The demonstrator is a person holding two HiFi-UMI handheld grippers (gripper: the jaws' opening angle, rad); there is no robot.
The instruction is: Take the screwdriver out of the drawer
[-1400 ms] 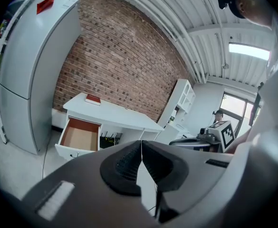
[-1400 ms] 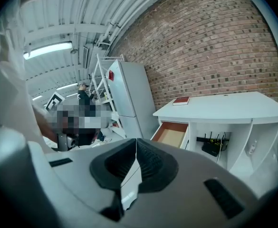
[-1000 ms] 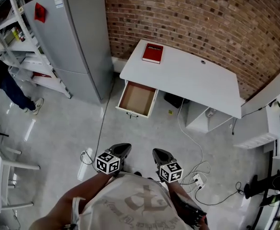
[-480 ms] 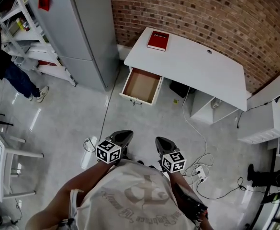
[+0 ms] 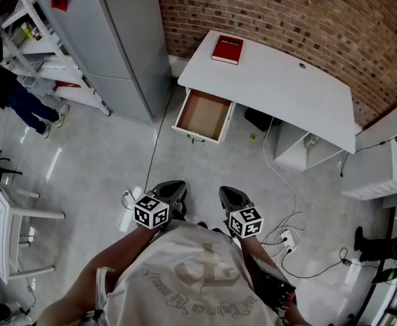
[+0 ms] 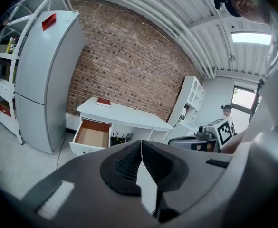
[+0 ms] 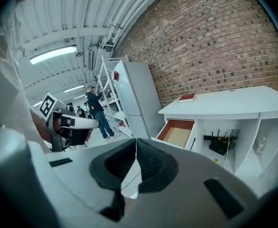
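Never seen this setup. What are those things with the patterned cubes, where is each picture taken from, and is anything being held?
No robot: a person holds a hand-held tool in each hand, the left tool and the right tool; the marker cubes are part of them. The top-down picture comes from a camera on the person's head. The other two come from cameras riding on each tool, looking along its jaws. Both pairs of jaws are together, holding nothing. Ahead stands a white desk with a red book on top and an open drawer; no screwdriver can be made out in it.
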